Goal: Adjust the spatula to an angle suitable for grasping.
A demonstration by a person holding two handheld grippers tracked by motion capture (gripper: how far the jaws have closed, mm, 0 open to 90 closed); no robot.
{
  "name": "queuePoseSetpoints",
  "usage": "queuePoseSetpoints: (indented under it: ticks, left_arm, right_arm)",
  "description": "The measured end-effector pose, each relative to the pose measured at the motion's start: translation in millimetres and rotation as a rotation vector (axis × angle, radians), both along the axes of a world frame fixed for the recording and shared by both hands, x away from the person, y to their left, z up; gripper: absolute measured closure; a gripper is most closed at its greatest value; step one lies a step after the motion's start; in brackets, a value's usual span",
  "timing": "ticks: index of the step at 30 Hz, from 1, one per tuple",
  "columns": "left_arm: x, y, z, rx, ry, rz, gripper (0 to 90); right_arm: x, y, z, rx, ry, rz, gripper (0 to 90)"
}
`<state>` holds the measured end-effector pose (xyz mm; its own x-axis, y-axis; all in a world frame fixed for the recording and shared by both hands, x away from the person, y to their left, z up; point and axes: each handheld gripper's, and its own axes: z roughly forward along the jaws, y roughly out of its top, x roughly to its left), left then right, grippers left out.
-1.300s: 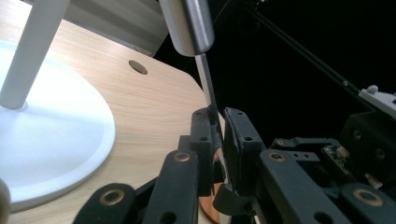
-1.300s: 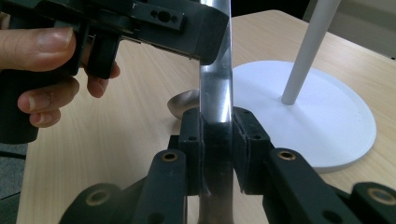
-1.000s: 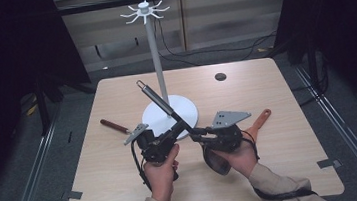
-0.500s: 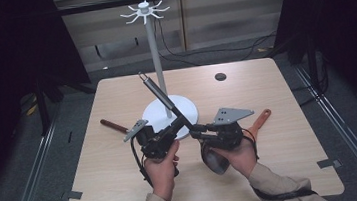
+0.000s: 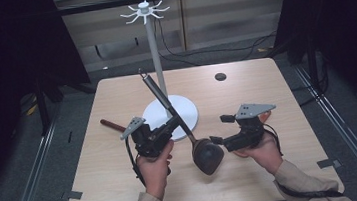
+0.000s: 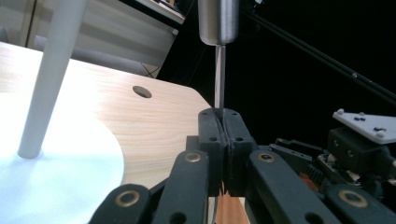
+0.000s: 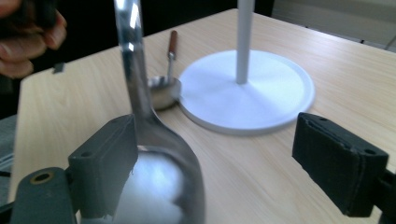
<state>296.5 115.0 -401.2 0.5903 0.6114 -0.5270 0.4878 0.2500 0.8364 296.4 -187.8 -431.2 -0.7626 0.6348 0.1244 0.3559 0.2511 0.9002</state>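
White stand [image 5: 154, 58] mid-table; bare wood right [image 5: 276, 90].

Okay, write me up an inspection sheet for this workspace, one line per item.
Surface: light wooden table, with a round dark hole near the far edge.
Job's things: big metal spoon, bowl low by the table, handle slanting up toward the white hook stand.
Clutter: small ladle with a brown handle lying left of the stand's round base.
Grippers: left tool shut on the spoon's stem; right tool has just been opening, its pads clear of the spoon bowl between them.
Cables: black cable trailing from the left tool; more on the floor behind the table.
Surroundings: dark curtains at both sides, grey floor, metal rails.
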Motion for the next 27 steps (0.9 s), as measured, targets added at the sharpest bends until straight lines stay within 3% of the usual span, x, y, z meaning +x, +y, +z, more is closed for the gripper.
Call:
queuePoseSetpoints:
  ticks: [6, 13, 18, 23, 27]
  left_arm:
    - [3.3, 3.9, 7.5, 0.035, -0.041, -0.017, 88.8]
    - [9.6, 6.0, 17.8, 0.086, -0.100, -0.043, 88.7]
    - [13.3, 5.0, 22.7, 0.074, -0.120, -0.026, 88.7]
    - [15.9, 5.1, 26.3, 0.064, -0.133, -0.023, 88.7]
    - [18.0, 3.8, 28.4, 0.069, -0.137, -0.037, 88.7]
  right_arm:
    - [0.7, -12.7, 0.0, 0.006, -0.003, -0.032, 7.8]
    - [1.9, -14.4, -4.8, -0.011, 0.023, -0.016, 5.7]
    - [2.3, -15.6, -7.2, -0.025, 0.030, -0.017, 4.8]
    - [3.6, -23.0, -4.9, 0.006, 0.031, -0.034, 4.4]
    - [4.1, -26.8, -4.4, -0.003, 0.037, -0.043, 4.0]
